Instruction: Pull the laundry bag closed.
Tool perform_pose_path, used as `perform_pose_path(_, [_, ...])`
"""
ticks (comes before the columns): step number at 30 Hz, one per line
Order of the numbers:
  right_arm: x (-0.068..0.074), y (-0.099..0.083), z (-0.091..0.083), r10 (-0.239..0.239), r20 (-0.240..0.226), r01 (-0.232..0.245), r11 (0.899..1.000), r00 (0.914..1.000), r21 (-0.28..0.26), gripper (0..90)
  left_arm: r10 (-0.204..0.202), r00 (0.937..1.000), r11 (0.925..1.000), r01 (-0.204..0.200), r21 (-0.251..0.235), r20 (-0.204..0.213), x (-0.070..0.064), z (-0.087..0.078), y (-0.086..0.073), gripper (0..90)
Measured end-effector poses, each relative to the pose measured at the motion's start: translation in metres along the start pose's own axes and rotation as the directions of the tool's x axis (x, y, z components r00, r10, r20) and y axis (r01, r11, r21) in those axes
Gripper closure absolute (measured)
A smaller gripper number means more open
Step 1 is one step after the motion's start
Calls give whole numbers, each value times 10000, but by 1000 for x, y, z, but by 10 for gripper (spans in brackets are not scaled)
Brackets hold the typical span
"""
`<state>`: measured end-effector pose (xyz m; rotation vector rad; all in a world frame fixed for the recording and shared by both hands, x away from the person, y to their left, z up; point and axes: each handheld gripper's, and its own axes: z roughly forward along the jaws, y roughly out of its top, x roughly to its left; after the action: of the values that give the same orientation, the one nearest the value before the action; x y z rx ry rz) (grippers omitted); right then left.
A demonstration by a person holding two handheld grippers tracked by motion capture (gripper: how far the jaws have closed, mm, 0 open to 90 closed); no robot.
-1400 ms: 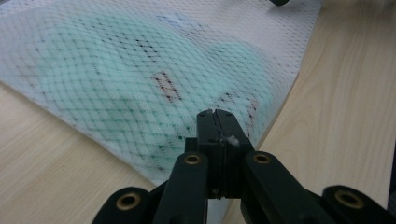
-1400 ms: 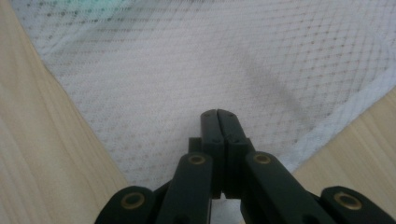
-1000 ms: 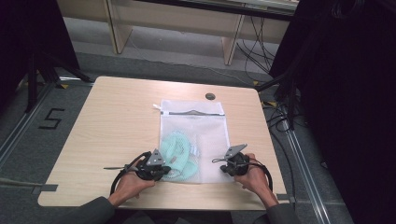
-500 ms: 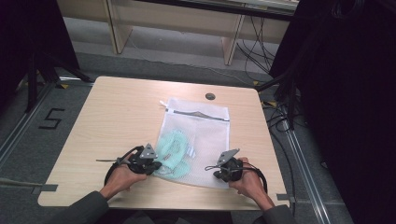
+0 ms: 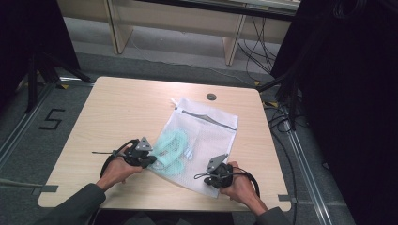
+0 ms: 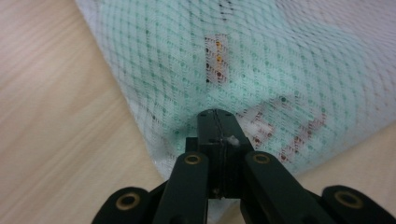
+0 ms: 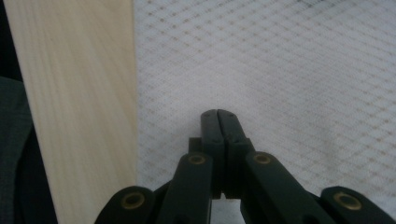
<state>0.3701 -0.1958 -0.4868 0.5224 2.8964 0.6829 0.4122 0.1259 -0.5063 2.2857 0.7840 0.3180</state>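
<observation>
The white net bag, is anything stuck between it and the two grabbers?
No, nothing visible is in the way. The left gripper has its jaws closed on the mesh bag near the green item inside. The right gripper has its jaws closed at the bag's near corner.

Wooden table (image 5: 117, 117) with dark grommet (image 5: 211, 96); floor marking "5" (image 5: 51, 119); cables (image 5: 281, 117) at right.

Mesh bag (image 5: 202, 136) – white, fine diamond net pattern, dark grey strip along top edge. Garment inside (image 5: 170, 146) – pale mint green, with small red and orange marks showing through net in left gripper view. Grippers (image 5: 149, 158) (image 5: 210, 177) black, brass-coloured rivets. Table (image 5: 122, 112) light wood grain.
</observation>
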Motion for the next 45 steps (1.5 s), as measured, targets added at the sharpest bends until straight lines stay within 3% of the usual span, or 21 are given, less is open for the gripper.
perform_pose_path(6, [12,17,10,-419,-276,415,9990,9987,-148,900,-166,9983,9999,165,-16,-562,15,1,-1,891])
perform_pose_path(13, [24,34,18,-782,-513,772,9968,9956,-224,900,-226,9953,9997,230,25,-945,25,3,1,892])
perform_pose_path(24, [40,63,35,-1168,-899,1126,9924,9891,-499,900,-354,9929,9994,356,-1,-1132,43,11,8,891])
perform_pose_path(30, [48,76,44,-1317,-1070,1248,9898,9855,-685,900,-276,9887,9996,282,17,-1471,53,15,13,891])
perform_pose_path(33, [52,85,48,-1637,-951,1561,9843,9819,-822,900,-289,9885,9996,293,3,-1485,57,18,15,891])
perform_pose_path(36, [55,91,53,-1599,-1107,1503,9846,9809,-898,900,-152,9873,9999,150,-21,-1582,61,19,15,891])
perform_pose_path(37, [57,93,53,-1500,-1090,1409,9862,9827,-876,900,-327,9875,9995,325,-43,-1544,61,19,16,891])
perform_pose_path(38, [56,95,55,-1793,-1047,1692,9806,9782,-987,900,-252,9867,9997,250,-33,-1605,62,19,16,891])
perform_pose_path(41, [62,98,59,-1563,-1043,1436,9823,9822,-1200,900,-376,9865,9993,367,-85,-1597,66,20,17,891])
perform_pose_path(42, [61,100,59,-1777,-922,1670,9795,9798,-1130,900,-372,9856,9993,361,-95,-1647,66,21,17,890])
perform_pose_path(44, [61,100,59,-1794,-925,1693,9797,9794,-1076,900,-362,9853,9993,352,-87,-1671,66,19,18,887])
perform_pose_path(45, [57,100,57,-1886,-860,1769,9759,9783,-1279,900,-516,9861,9986,500,-141,-1581,67,18,18,861])
